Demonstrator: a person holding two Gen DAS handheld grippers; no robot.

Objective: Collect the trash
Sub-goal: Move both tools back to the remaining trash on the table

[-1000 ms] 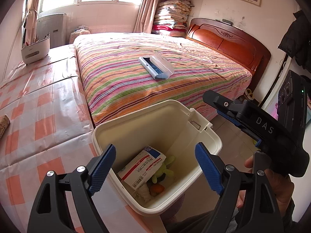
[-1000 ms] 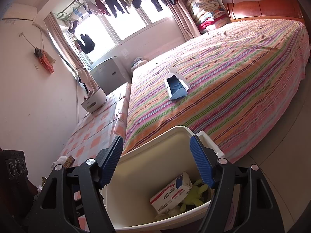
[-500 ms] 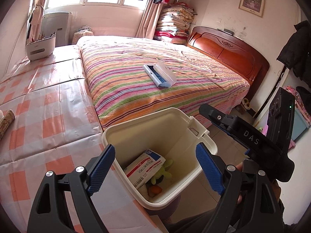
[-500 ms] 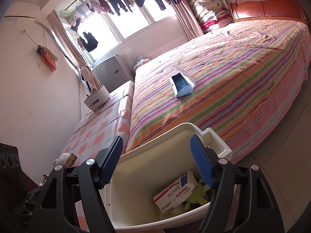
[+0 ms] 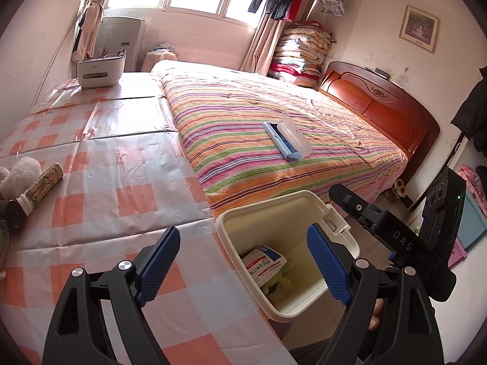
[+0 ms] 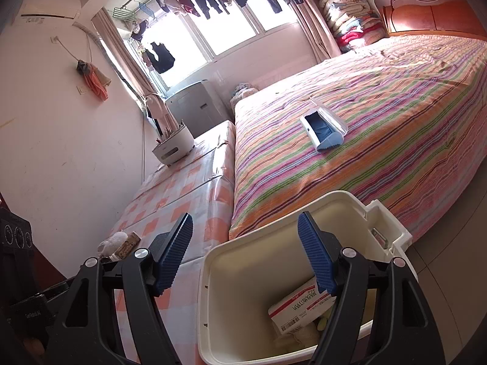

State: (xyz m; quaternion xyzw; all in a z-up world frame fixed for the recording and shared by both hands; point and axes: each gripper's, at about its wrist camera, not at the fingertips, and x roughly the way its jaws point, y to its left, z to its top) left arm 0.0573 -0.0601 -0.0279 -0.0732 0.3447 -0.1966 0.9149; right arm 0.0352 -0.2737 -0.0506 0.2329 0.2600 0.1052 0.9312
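A cream trash bin (image 5: 268, 210) stands on the floor between the checked table and the bed; it also shows in the right wrist view (image 6: 213, 261). Inside lie a red-and-white box (image 5: 264, 263), also seen in the right wrist view (image 6: 299, 304), and a green soft item (image 5: 281, 281). My left gripper (image 5: 243, 269) is open and empty above the bin's left rim. My right gripper (image 6: 245, 254) is open and empty above the bin; it shows in the left wrist view (image 5: 380, 222) at the right.
A checked plastic-covered table (image 5: 100, 164) holds a patterned tube (image 5: 41, 187), a white fluffy item (image 5: 19, 175) and a white organizer (image 5: 100, 70). A blue-and-white brush case (image 5: 287, 140) lies on the striped bed (image 5: 243, 115). A wooden headboard (image 5: 380, 109) stands at the right.
Both grippers have drawn back and swung left from the bin. More of the table shows now, with the tube and fluffy item in view. The jaws stay open.
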